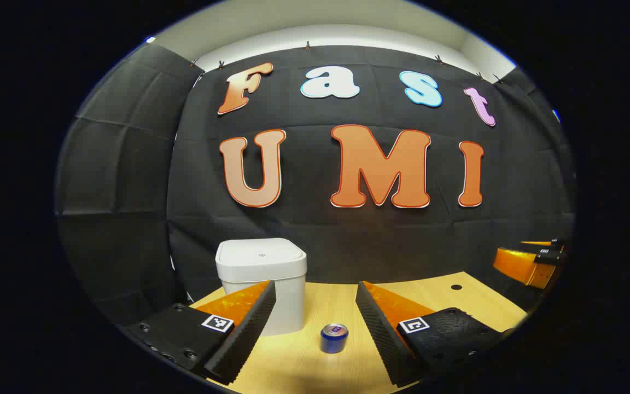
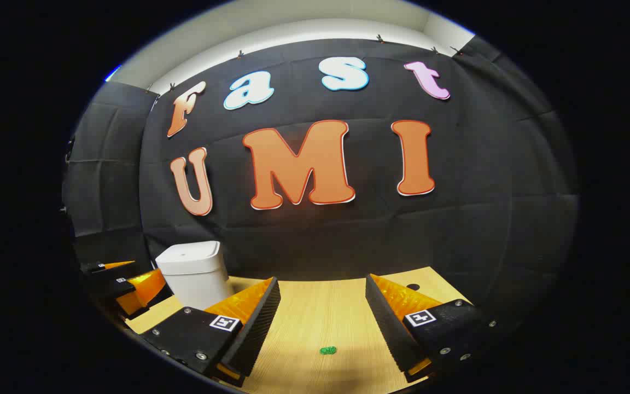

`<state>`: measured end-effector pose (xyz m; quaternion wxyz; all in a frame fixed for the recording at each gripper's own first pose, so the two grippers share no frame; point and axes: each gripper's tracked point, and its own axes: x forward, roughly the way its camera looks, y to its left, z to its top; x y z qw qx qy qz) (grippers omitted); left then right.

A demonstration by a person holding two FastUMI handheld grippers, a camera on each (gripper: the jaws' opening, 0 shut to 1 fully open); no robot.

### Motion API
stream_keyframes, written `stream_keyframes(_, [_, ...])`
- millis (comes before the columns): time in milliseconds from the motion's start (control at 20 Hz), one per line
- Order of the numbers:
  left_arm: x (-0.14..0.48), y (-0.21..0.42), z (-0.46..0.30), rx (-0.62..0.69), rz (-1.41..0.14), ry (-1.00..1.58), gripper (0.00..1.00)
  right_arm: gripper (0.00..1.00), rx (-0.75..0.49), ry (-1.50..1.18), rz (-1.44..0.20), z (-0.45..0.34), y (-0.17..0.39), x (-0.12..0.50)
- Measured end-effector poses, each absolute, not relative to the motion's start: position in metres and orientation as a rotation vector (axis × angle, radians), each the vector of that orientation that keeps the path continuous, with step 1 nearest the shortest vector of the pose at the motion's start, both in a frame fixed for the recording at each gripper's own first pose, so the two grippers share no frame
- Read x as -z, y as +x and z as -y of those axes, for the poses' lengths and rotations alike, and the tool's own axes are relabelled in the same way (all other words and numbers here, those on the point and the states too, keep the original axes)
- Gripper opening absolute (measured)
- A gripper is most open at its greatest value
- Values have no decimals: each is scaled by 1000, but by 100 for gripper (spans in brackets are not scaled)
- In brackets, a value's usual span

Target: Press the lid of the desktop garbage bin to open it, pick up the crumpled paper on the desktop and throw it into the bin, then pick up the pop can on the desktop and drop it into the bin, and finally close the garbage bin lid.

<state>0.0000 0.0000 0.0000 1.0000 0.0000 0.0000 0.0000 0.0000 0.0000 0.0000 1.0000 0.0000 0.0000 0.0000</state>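
Observation:
A white square bin (image 1: 263,279) with its lid down stands at the back left of the wooden table (image 1: 446,298). A blue pop can (image 1: 334,337) stands upright in front of the bin's right corner, between the spread fingers of my left gripper (image 1: 315,320), which is open and above the table. In the right gripper view, a small green crumpled paper (image 2: 327,350) lies on the table between the fingers of my right gripper (image 2: 323,314), also open. The bin (image 2: 194,273) sits off to its left. The right gripper (image 1: 531,262) also appears at the right of the left gripper view.
The left gripper (image 2: 123,284) shows beside the bin in the right gripper view. A round hole (image 1: 456,287) is cut in the table near its far right corner. Black cloth walls close the booth behind and at both sides.

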Motion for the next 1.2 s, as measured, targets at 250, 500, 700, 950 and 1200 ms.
stream_keyframes(250, [7,12,9,4,-16,-8,94,94,-24,13,-55,1,13,14])
stream_keyframes(500, [14,29,18,79,-39,-6,94,94,38,-3,-38,6,23,10])
stream_keyframes(700, [22,40,11,100,-61,-5,94,94,83,-32,-38,6,23,12])
stream_keyframes(950, [27,43,10,122,-70,-3,94,94,90,-34,-46,1,20,14])
stream_keyframes(1200, [26,47,5,116,-64,-12,94,94,89,-50,-52,-3,19,15])
